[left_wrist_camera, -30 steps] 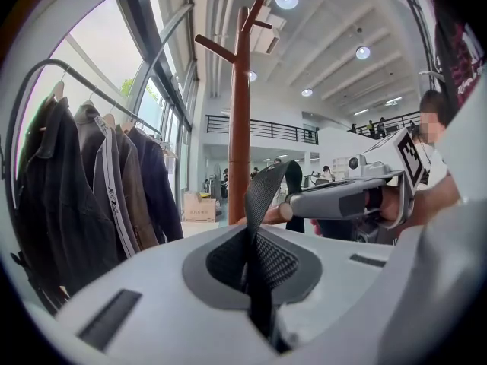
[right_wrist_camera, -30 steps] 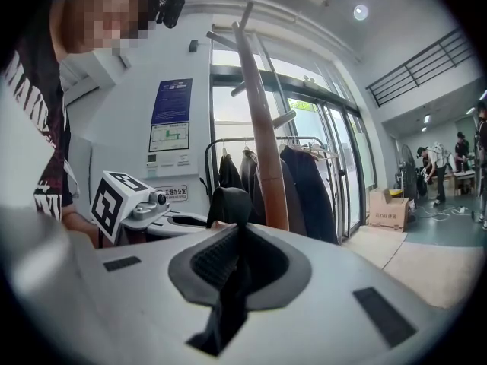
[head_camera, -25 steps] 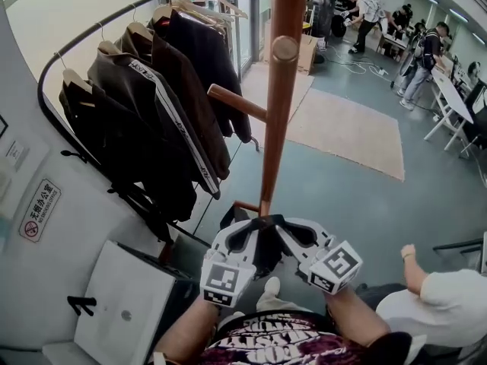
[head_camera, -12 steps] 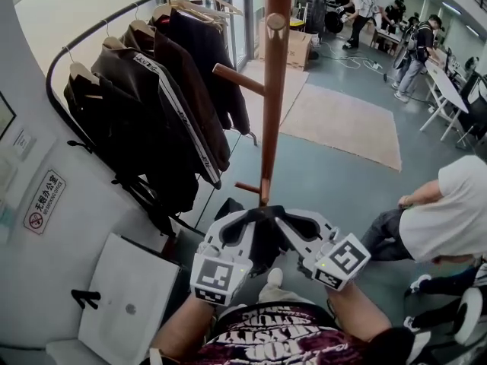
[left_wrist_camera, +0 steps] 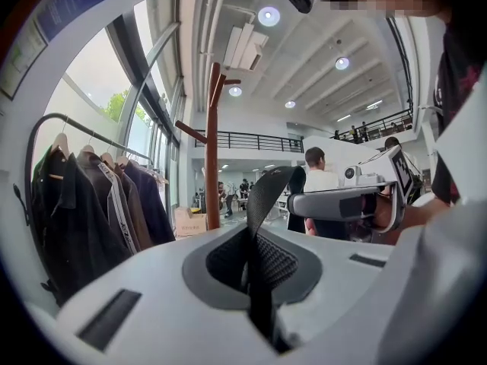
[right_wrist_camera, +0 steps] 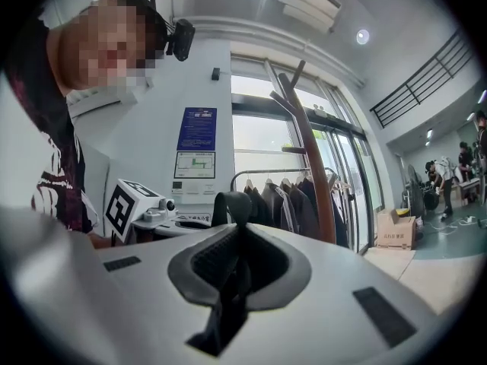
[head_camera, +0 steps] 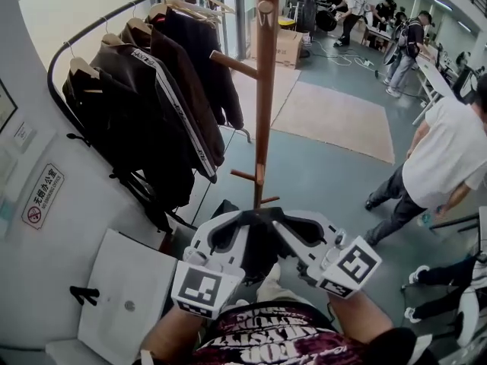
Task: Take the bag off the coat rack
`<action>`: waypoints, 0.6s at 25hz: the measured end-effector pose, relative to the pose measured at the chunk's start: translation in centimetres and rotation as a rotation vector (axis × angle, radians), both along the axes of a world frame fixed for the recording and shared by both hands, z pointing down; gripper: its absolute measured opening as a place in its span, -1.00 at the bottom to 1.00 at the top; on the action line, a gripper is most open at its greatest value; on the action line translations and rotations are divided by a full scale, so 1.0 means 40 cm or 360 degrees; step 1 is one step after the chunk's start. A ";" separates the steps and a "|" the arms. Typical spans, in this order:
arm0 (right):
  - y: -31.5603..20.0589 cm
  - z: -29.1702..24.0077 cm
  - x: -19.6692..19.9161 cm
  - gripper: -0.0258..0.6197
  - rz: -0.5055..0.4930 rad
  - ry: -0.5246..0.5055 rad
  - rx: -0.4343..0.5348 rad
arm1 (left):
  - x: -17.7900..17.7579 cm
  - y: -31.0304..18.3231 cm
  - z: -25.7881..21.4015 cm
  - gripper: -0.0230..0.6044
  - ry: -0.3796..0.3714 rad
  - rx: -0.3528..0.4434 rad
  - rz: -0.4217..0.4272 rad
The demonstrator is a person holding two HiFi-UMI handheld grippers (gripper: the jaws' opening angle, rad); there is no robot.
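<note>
The brown wooden coat rack (head_camera: 265, 90) stands straight ahead, with bare pegs up its pole. In front of its foot, close to my chest, both grippers hold the black bag (head_camera: 259, 251) by its strap (head_camera: 262, 217), and the bag hangs between and below them. My left gripper (head_camera: 242, 220) is shut on the strap (left_wrist_camera: 266, 196), which arcs across to the right gripper (left_wrist_camera: 346, 204). My right gripper (head_camera: 283, 220) is shut on the other part of the strap (right_wrist_camera: 230, 204). The rack also shows as the rack pole (left_wrist_camera: 214, 150) and the leaning rack pole (right_wrist_camera: 312, 173).
A metal clothes rail with several dark jackets (head_camera: 144, 105) runs along the left wall. A white flat box (head_camera: 125, 299) lies on the floor at lower left. A person in a white shirt (head_camera: 445, 154) stands at the right. A beige rug (head_camera: 335, 120) and a cardboard box (head_camera: 285, 48) lie beyond.
Both grippers have come slightly lower and closer to me, still holding the strap. The person in white at the right has risen and moved up the frame.
</note>
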State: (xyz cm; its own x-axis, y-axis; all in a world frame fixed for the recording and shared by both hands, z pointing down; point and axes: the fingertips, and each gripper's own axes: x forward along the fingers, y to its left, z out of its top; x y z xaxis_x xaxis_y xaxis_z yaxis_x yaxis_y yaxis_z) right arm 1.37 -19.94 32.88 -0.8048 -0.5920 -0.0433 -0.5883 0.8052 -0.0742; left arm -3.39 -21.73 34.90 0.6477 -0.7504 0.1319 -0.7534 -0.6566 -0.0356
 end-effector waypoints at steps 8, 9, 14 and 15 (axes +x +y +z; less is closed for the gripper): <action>0.082 -0.039 -0.017 -0.83 0.0017 -0.0051 0.0027 | -0.020 0.075 -0.032 -0.91 0.0036 0.0007 0.0008; 0.088 -0.037 -0.021 -0.83 0.0015 -0.0049 0.0028 | -0.024 0.081 -0.030 -0.91 0.0036 0.0005 0.0008; 0.106 -0.028 -0.028 -0.83 0.0024 -0.0048 0.0024 | -0.027 0.101 -0.020 -0.91 0.0026 0.0003 0.0021; 0.109 -0.026 -0.030 -0.83 0.0024 -0.0047 0.0023 | -0.029 0.104 -0.018 -0.91 0.0027 -0.0002 0.0018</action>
State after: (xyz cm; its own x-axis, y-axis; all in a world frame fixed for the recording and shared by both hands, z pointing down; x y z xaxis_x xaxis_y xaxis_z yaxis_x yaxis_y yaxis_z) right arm 0.18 -15.60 31.86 -0.7940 -0.6033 -0.0753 -0.5982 0.7973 -0.0801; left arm -4.55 -17.58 34.16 0.6582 -0.7429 0.1218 -0.7465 -0.6650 -0.0217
